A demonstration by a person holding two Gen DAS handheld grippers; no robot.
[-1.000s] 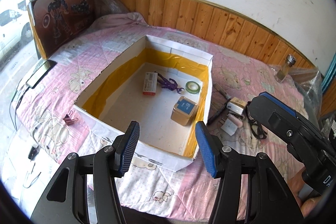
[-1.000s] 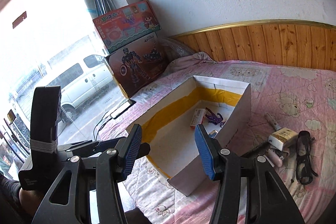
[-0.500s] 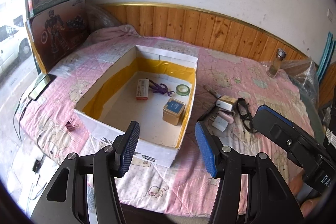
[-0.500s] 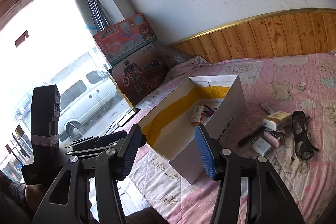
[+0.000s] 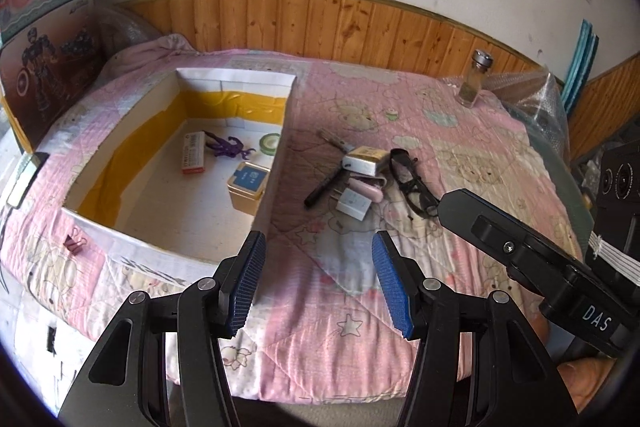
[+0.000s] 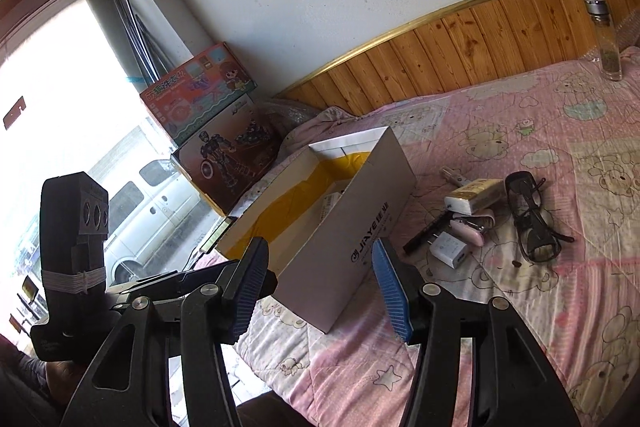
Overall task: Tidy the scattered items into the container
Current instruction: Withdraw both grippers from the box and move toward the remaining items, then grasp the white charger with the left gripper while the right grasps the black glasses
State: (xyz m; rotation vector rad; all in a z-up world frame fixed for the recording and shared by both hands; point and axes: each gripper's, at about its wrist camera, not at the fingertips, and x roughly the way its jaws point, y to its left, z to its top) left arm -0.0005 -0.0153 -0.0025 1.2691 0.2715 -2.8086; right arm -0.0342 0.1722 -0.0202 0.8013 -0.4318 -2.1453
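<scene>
Currently, the left gripper (image 5: 316,283) is held with its jaws spread wide and nothing between them, above the pink quilted bed (image 5: 360,327) just off the near right corner of the container (image 5: 276,171). The right gripper (image 6: 316,287) is likewise seen with its jaws apart and empty, raised over the bed in front of the container's near end; it is also seen at the right edge of the left wrist view.

The container, a white cardboard box lined with yellow tape, is set on the bed with its open top up. Inside it are seen a small red-and-white packet (image 5: 193,157), a purple toy figure (image 5: 228,147), a green tape roll (image 5: 269,142) and a gold tin with a blue lid (image 5: 248,187).

Scattered on the bed just right of the container, in one loose cluster, are a black pen (image 5: 324,187), a white charger plug (image 5: 354,203), a pink case (image 5: 366,187), a white-and-gold pack (image 5: 366,161) and black glasses (image 5: 414,183). A pink binder clip (image 5: 74,242) lies beside the container's near left corner. A glass bottle (image 5: 474,79) stands upright near the wooden panelling.
</scene>
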